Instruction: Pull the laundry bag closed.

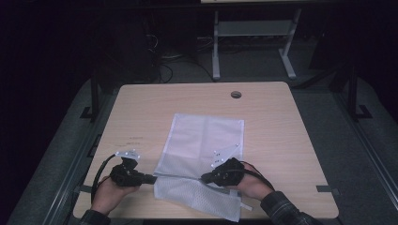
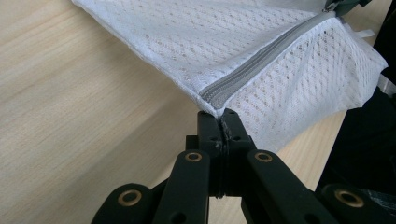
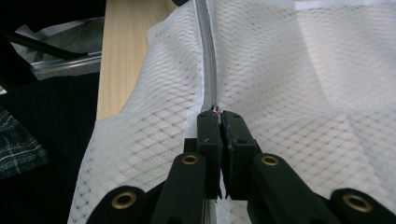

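**Zipper stretched taut between two clamped grippers**

On the bench [image 1: 281,140] a white mesh laundry bag [image 1: 202,140] lies flat, its near part raised where both grippers hold it. The grey zipper [image 2: 261,63] is the axis that matters: it runs in a line from the left gripper [image 1: 151,178] across to the right gripper [image 1: 205,177]. The left gripper is clamped tight on the bag's corner at the zipper's end. The right gripper is pinched on what looks like the zipper pull [image 3: 216,110], with the zipper track running straight ahead of it. Any slide would likely follow that line. Nothing can be made out inside the bag.
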{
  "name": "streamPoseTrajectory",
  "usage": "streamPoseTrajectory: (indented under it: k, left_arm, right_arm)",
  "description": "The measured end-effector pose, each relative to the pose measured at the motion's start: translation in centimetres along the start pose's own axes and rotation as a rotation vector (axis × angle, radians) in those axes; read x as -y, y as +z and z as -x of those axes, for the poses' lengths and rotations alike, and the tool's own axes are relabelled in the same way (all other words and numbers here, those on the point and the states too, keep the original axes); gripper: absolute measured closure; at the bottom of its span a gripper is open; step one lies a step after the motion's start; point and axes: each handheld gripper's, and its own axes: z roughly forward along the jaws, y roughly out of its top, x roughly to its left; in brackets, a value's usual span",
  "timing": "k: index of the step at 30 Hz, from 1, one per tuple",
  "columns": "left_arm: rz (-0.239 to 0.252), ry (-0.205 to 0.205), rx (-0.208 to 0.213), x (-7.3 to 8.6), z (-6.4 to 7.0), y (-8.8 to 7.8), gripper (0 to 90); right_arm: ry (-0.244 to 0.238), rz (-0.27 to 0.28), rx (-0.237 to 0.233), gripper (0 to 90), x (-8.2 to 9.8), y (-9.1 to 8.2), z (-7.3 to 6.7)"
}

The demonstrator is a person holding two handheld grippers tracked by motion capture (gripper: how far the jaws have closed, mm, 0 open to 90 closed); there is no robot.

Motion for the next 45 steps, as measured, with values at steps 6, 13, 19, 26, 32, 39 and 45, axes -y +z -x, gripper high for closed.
streamPoseTrajectory:
  k: [6,13,19,26,32,39,45]
  left_arm:
    - [-0.009,0.006,-0.001,0.0,0.0,0.0,89.1]
    - [-0.005,-0.007,-0.005,0.1,-0.2,-0.1,89.1]
    - [-0.008,-0.007,-0.006,0.1,-0.2,0.0,89.1]
    - [-0.008,-0.005,-0.005,0.0,-0.1,0.0,89.1]
    - [-0.008,-0.013,-0.018,0.2,-0.4,-0.3,89.2]
    - [-0.009,-0.016,-0.016,0.2,-0.4,-0.2,89.2]
    - [-0.011,-0.021,-0.028,0.2,-0.5,-0.3,89.2]
  right_arm:
    - [0.002,0.0,0.0,86.4,0.1,-0.2,-0.1]
    - [0.016,-0.004,-0.004,86.5,0.6,-0.7,0.0]
    - [0.02,-0.003,0.002,86.5,0.8,-1.1,0.0]
    - [0.021,-0.002,0.006,86.4,1.1,-1.5,-0.1]
    - [0.027,-0.009,0.014,86.4,1.4,-1.8,-0.1]
    - [0.036,-0.01,0.026,86.5,2.0,-2.5,0.0]
    - [0.039,-0.015,0.037,86.4,2.4,-2.9,0.1]
